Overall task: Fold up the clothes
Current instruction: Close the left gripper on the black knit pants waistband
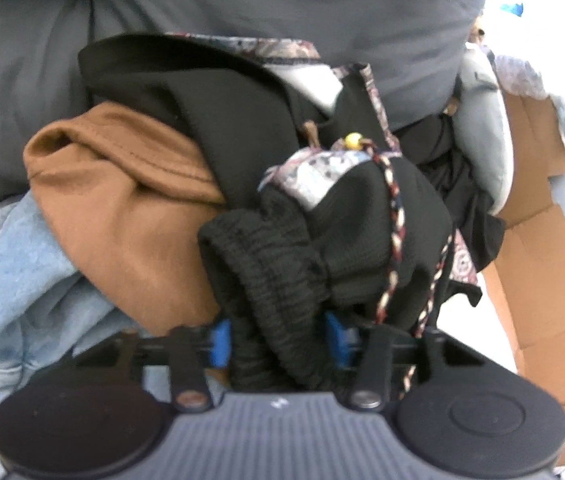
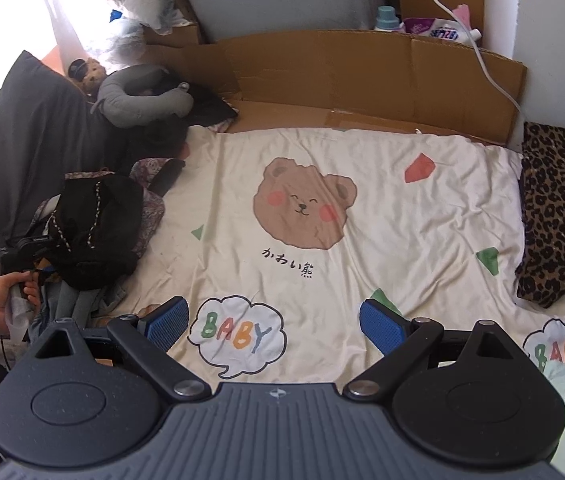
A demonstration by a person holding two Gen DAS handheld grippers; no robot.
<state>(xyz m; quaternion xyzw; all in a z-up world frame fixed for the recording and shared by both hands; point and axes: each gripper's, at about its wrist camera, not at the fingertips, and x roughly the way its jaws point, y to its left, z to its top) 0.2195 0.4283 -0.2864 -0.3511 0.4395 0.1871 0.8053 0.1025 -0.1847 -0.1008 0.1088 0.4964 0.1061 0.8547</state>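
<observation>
Left gripper [image 1: 278,342] clamped on black ribbed garment [image 1: 266,280] atop pile, bed's 9 o'clock. Right gripper [image 2: 274,320] wide open, empty. Risk: braided cord [image 1: 394,216] snags, drags brown garment [image 1: 122,200].

Pile of clothes at the left side of the bed, seen close in the left wrist view. Black garment [image 1: 322,248] uppermost: ribbed knit cuff bunched toward the camera, paisley-patterned trim [image 1: 314,176] across its upper edge, a braided cord [image 1: 396,216] in red, cream and dark strands hanging down its right side, a yellow bead [image 1: 352,141] at the cord's upper end. Tan-brown garment [image 1: 122,200] crumpled to its left, partly tucked beneath the black fabric. Pale blue denim garment [image 1: 14,292] lowest, spreading to the lower left. In the right wrist view the same black garment [image 2: 98,232] sits heaped beside the cream bear-print sheet
</observation>
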